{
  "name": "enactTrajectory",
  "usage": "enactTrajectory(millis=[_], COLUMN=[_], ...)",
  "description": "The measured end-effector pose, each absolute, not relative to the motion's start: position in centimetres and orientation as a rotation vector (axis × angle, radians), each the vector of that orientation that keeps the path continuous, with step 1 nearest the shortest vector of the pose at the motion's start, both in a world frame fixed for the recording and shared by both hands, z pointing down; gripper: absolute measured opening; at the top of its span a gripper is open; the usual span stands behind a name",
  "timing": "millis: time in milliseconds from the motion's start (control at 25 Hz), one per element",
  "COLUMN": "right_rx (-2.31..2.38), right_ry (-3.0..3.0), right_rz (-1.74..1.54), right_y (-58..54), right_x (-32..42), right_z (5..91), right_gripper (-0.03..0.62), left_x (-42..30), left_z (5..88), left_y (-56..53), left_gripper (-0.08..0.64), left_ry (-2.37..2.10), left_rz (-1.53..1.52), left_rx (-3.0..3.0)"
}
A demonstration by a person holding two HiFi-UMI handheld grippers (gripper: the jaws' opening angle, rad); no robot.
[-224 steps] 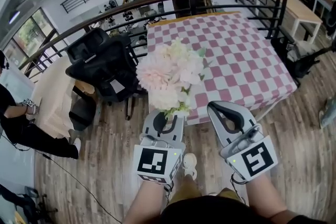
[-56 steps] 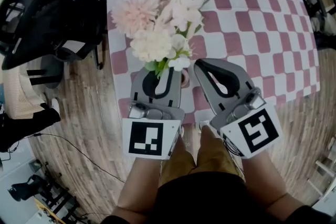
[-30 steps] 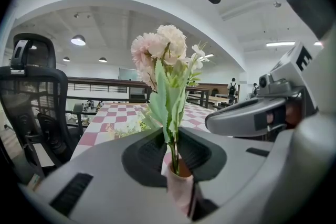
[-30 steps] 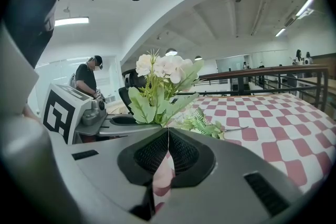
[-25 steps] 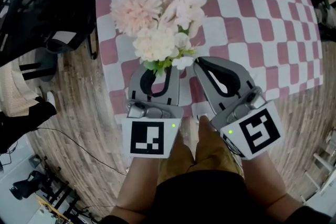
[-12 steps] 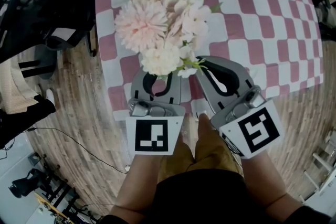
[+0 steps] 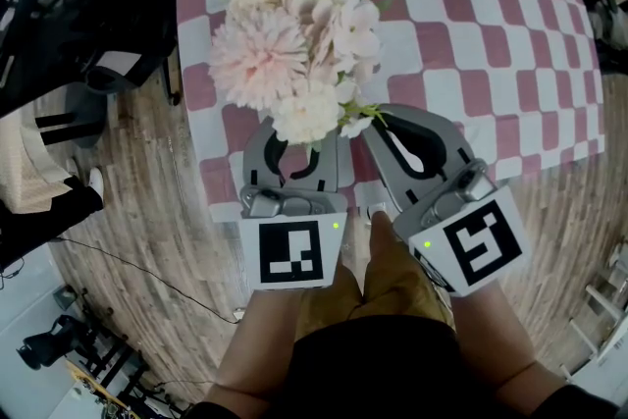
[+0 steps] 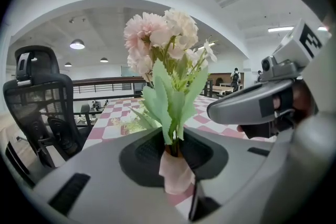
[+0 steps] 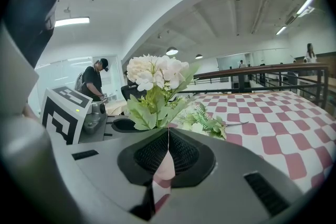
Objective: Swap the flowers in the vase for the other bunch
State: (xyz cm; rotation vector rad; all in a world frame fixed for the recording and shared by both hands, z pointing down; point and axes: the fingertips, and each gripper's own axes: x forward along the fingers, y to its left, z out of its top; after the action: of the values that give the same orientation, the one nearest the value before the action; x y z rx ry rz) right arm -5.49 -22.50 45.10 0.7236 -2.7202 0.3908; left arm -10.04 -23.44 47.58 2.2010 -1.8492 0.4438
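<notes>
The left gripper (image 7: 292,147) had its jaws spread and had just been opening them; the stems (image 8: 173,145) of the pale pink bunch (image 7: 289,34) and the neck of the pink vase (image 8: 176,176) that held them stood loose in the hollow between those jaws, with a gap on either side, so nothing was pinched; the right gripper (image 7: 388,125) hung just to its right, jaws pressed together and empty; the other bunch (image 9: 205,119), green-leaved with small white blooms, lay on the checked table (image 7: 471,44) ahead of both grippers, beyond the vase. The step in hand looked like letting go of the vase near the table's front edge, with the pink bunch not yet drawn out; whether the vase's foot sat fully on the cloth no view showed. To do it well, the left gripper would best widen until both pads stood clear of the neck, then draw straight back along its own line, without lifting or rolling, since the leaves leaned over its jaws and could catch; the bunch looked heavy-headed above a narrow neck, so a brush might tip it toward the edge; the right gripper, being free, seemed well placed to close on the neck and steady the vase.
</notes>
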Motion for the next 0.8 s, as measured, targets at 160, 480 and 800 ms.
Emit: enactTrajectory(millis=[160,480,800], right_rx=[0.736,0.726,0.704], right_ry=[-2.722,-2.728,-2.736], right_rz=[0.398,0.396,0.380], right_y=[-22.3,-21.9,-21.2], right_x=[-5.3,-5.0,-5.2], right_z=[45.0,44.8,44.7], right_gripper=[0.032,0.032,0.032], left_x=[-10.0,-10.0,-10.0], left_z=[47.5,47.4,47.4], left_y=[-23.4,-23.0,-22.5], left_gripper=[0.109,0.137,0.153], left_ry=[-1.863,-1.889,-1.888], left_rz=[0.471,0.488,0.491], left_rx=[2.198,2.171,2.168])
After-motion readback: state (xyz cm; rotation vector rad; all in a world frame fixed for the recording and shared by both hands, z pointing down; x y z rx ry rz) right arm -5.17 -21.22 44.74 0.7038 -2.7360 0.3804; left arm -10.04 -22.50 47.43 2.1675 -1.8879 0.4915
